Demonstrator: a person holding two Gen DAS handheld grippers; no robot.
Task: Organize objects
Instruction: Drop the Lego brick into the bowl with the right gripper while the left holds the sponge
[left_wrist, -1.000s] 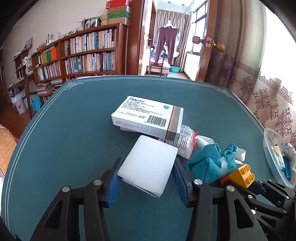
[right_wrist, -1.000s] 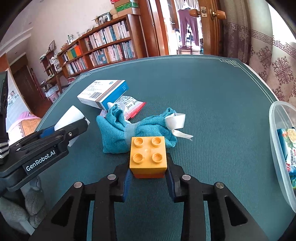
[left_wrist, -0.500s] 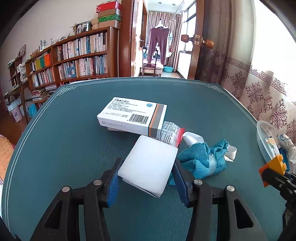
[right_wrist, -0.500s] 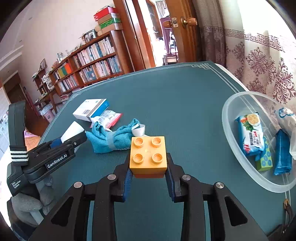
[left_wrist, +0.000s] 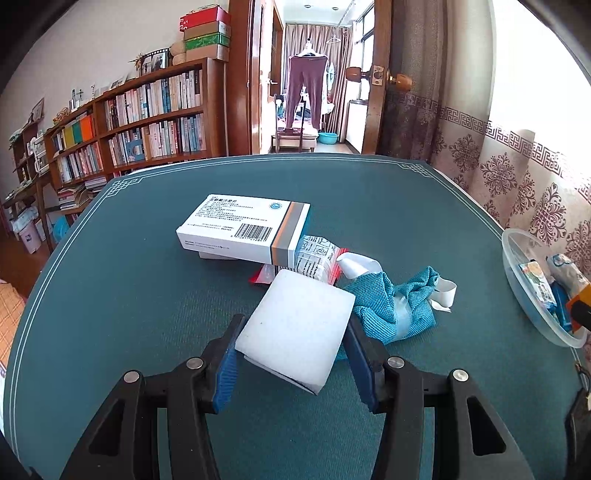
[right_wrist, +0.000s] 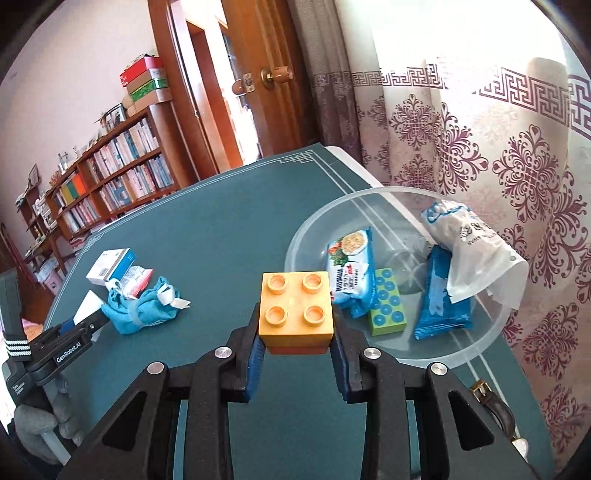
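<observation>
My left gripper (left_wrist: 293, 325) is shut on a white foam block (left_wrist: 295, 325), held above the green table mat (left_wrist: 147, 295). Beyond the block lie a white medicine box (left_wrist: 243, 229), a red-edged sachet (left_wrist: 317, 254) and a teal cloth (left_wrist: 391, 306). My right gripper (right_wrist: 297, 314) is shut on an orange four-stud brick (right_wrist: 295, 306), held just left of a clear plastic bowl (right_wrist: 495, 328). That bowl holds a snack packet (right_wrist: 351, 266), a green dotted block (right_wrist: 388, 306), blue packets (right_wrist: 439, 295) and a white pouch (right_wrist: 469, 243). The brick shows at the right edge of the left wrist view (left_wrist: 581, 302).
The bowl (left_wrist: 517, 266) stands near the table's right edge, by a patterned curtain (right_wrist: 480, 147). A brown strap with a buckle (right_wrist: 487, 398) lies by that edge. A bookcase (left_wrist: 147, 122) and an open door stand behind the table.
My right gripper carried the orange brick rightward from above the teal cloth to beside the bowl, which now fills its view. The left gripper keeps its grip on the white block and drifted slightly.
</observation>
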